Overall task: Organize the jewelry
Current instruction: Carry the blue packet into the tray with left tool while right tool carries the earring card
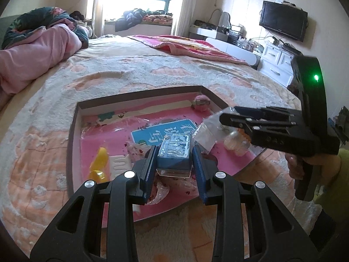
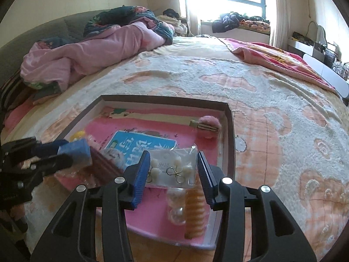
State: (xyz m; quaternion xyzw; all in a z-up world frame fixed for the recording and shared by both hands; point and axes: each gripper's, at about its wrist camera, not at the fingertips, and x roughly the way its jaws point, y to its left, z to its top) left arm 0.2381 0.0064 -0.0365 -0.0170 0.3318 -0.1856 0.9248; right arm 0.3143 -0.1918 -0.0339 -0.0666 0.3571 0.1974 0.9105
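- Left wrist view: the left gripper (image 1: 174, 155) hangs over the tray (image 1: 73, 144) on the bed (image 1: 109, 74), its blue pads clamped on a small blue box (image 1: 174, 152) with a clear lid.
- Under it, the tray floor is pink with a blue sign printed on it; a yellow clip (image 1: 99, 163) lies to the left, just beside a white comb (image 1: 120, 163).
- A pink pompom clip (image 1: 201, 103) sits in the tray's far right corner.
- At the right, the right gripper (image 1: 226, 120) reaches in sideways, fingers on a clear bag (image 1: 207, 134) that it lifts above the tray's right side; pearly beads and something orange lie just beneath.
- Right wrist view: the right gripper (image 2: 174, 170) holds the bag of earrings (image 2: 172, 168) between its pads — white pompom earrings on gold hooks, on a white card.
- Below the bag, on the tray (image 2: 231, 135), a pearl piece (image 2: 176, 207) lies touching an orange ribbed clip (image 2: 195, 211).
- At the left, the left gripper (image 2: 65, 157) carries the blue box (image 2: 75, 154) above the tray's near left part.
- The pompom clip (image 2: 207, 126) rests by the far right wall.
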